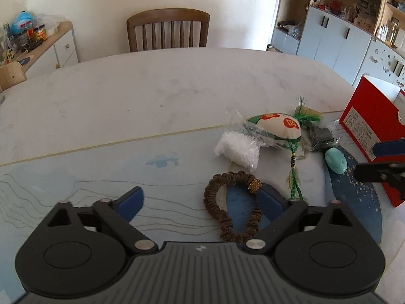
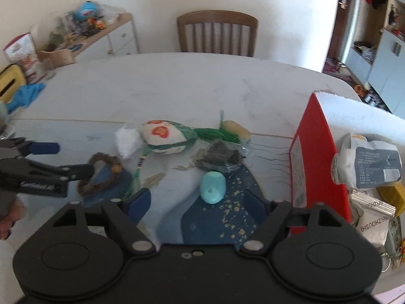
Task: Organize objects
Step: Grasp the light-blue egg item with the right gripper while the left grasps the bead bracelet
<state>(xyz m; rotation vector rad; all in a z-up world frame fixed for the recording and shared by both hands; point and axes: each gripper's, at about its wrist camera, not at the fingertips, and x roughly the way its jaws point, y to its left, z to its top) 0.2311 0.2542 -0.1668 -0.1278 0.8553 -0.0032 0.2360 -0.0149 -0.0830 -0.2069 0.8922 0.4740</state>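
We judge the brown ruffled fabric scrunchie beside the red cardboard box soft and light, so our wide, empty left gripper should pinch its band, while our right gripper stands open around the turquoise egg-shaped sponge.

At three o'clock we see the red box cut by the frame edge. The right gripper likewise; box print illegible.

A home dining room: wooden chair at a pale table, cluttered sideboard, storage cupboards.
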